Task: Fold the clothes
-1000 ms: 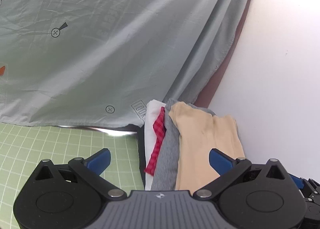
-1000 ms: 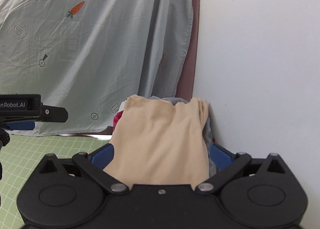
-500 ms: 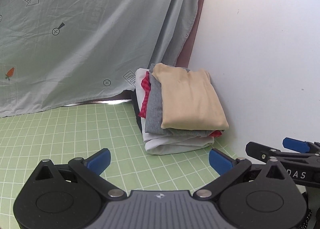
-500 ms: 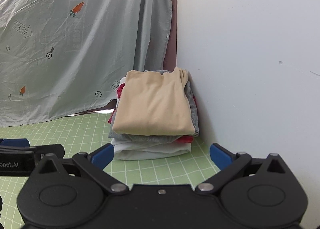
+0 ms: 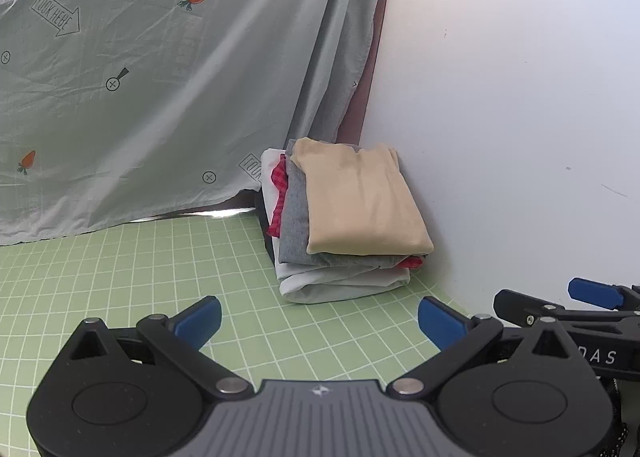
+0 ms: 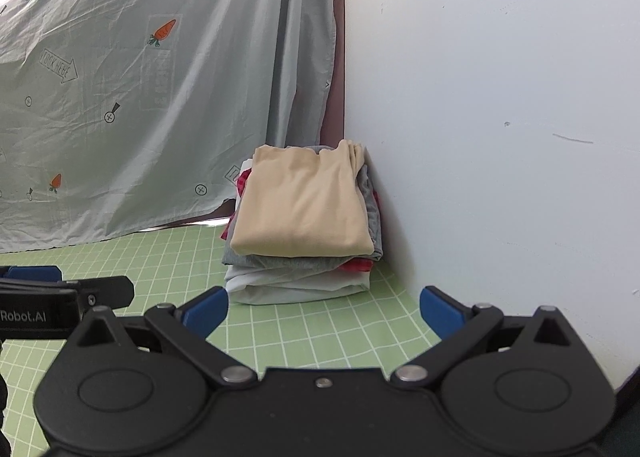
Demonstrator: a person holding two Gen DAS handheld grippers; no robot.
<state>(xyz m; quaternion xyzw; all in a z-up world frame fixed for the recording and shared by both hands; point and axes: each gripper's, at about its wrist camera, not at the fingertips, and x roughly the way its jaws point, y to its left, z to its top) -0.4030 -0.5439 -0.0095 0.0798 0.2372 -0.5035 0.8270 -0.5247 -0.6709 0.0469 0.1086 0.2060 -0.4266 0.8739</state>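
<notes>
A stack of folded clothes (image 5: 344,233) (image 6: 300,233) sits in the far right corner of the green grid mat (image 5: 140,277) (image 6: 320,329), against the white wall. A beige garment (image 5: 360,201) (image 6: 300,201) lies on top, over grey, red-checked and white pieces. My left gripper (image 5: 320,321) is open and empty, well short of the stack. My right gripper (image 6: 324,309) is also open and empty, just in front of the stack. Each gripper shows at the edge of the other's view.
A pale green curtain (image 5: 160,77) (image 6: 140,77) printed with carrots and arrows hangs behind the mat on the left. A white wall (image 5: 520,117) (image 6: 500,117) bounds the mat on the right.
Both grippers have pulled back from the stack, which now sits farther away. The beige garment that lay between the right fingers rests free on top of the pile.
</notes>
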